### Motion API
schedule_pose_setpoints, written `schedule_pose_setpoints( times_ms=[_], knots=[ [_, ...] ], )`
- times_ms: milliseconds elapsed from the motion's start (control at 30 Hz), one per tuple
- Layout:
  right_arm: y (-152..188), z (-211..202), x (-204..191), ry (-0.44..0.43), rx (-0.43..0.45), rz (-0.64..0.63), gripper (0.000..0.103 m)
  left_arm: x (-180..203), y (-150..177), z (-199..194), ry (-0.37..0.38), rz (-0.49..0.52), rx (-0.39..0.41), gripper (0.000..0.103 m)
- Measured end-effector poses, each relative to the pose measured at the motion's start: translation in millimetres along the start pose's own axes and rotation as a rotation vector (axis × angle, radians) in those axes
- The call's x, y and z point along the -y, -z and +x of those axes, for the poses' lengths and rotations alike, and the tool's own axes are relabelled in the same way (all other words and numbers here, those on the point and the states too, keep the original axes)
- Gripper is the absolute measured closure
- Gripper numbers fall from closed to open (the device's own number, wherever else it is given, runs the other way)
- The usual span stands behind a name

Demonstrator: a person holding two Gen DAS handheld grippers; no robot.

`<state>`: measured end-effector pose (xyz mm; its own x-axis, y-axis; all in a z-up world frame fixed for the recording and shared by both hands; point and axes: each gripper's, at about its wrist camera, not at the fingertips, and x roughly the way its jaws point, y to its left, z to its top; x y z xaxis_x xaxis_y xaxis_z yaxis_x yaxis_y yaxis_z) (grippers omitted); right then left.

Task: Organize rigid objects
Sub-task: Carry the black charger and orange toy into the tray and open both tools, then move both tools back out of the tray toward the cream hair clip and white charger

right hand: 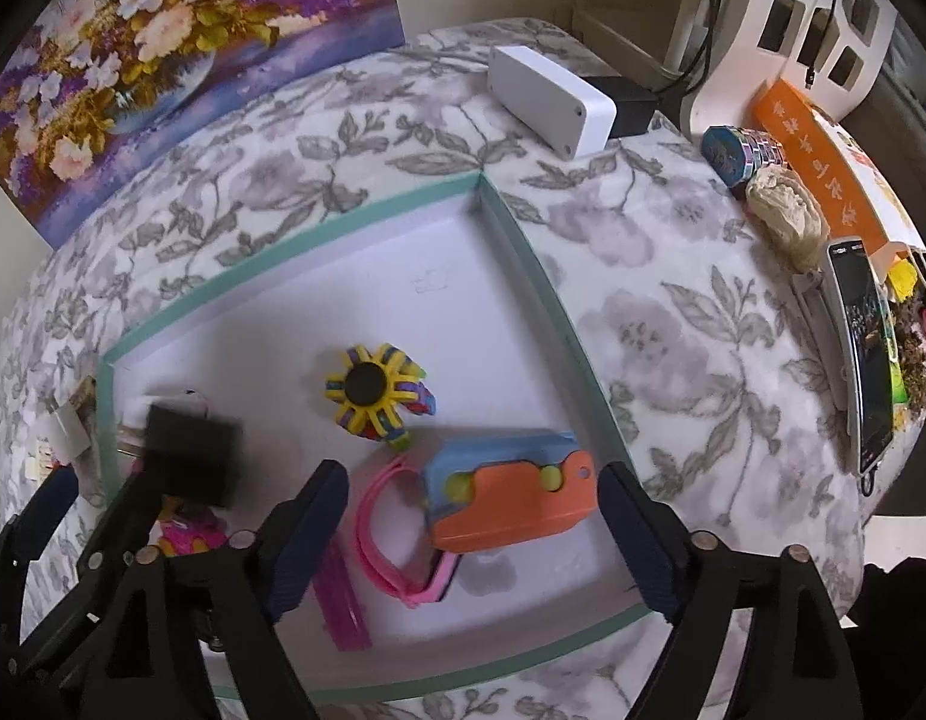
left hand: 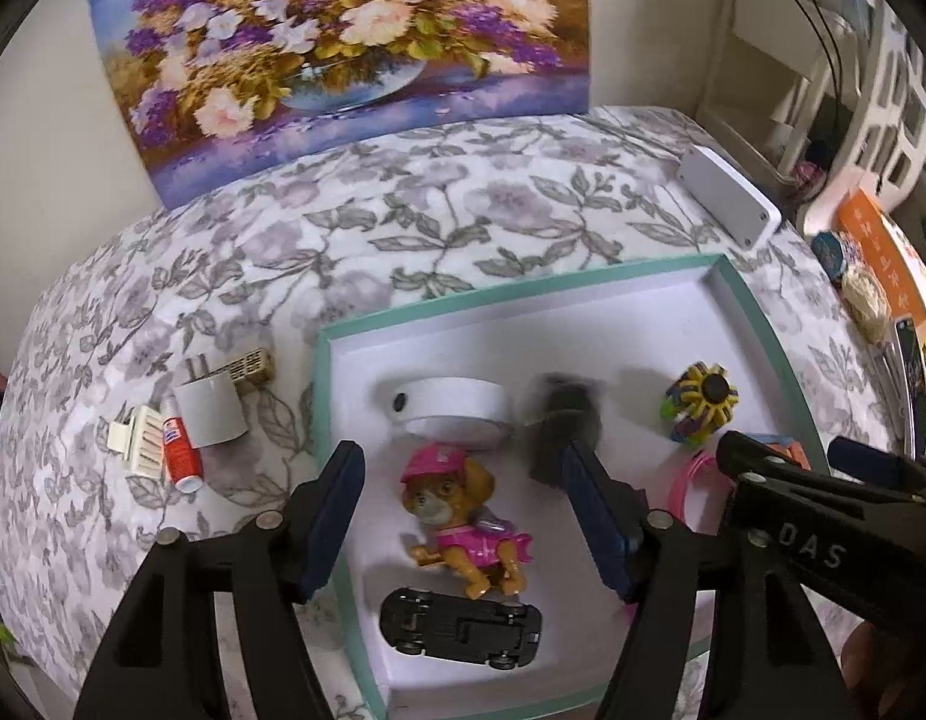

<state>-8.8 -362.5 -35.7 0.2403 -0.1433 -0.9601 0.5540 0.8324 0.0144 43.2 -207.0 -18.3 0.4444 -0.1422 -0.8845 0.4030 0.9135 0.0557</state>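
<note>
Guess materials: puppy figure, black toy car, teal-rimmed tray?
Puppy figure: likely hard moulded plastic, glossy; highlights on its pink cap. Black toy car: plastic or die-cast, can't tell; dull moulded underside facing up. Teal-rimmed tray: probably cardboard, matte; thin flat walls, sharp folded corners.

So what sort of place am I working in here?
Probably a room in a home: a table under a floral cloth, a flower painting propped against the wall, and toys in a teal-rimmed tray.
</note>
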Motion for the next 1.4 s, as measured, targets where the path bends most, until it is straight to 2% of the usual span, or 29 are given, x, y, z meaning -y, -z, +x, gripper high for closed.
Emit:
schedule_pose_setpoints(
  times_ms=[133,200,533,733,833,933,1100,1400],
  knots=[
    [1,-2,-5,-0.003,0.01,-0.01,0.012,-15,-1,-2,-0.005,-0.051,0.004,0.028],
    [2,-4,-8,0.0,0.02,-0.017,0.0,-24,-1,-1,-0.018,-0.08,0.001,0.019],
    [5,-14,-32,-0.013,0.064,-0.077,0.0,-84,9,16,-0.092,-0.264,-0.087,0.017],
    [10,-27,-57,-0.037,0.108,-0.134,0.0,-129,20,24,-0.152,-0.402,-0.145,0.017],
    [13,-33,-74,-0.061,0.131,-0.168,0.0,-150,24,22,-0.185,-0.461,-0.148,0.017],
    [17,-40,-91,-0.104,0.15,-0.193,0.0,-165,26,15,-0.218,-0.489,-0.13,0.017],
    [25,-44,-120,-0.173,0.158,-0.236,0.0,-184,28,6,-0.231,-0.517,-0.099,0.017],
    [35,-42,-161,-0.182,0.158,-0.289,0.0,-211,28,4,-0.194,-0.527,-0.09,0.017]
  ],
)
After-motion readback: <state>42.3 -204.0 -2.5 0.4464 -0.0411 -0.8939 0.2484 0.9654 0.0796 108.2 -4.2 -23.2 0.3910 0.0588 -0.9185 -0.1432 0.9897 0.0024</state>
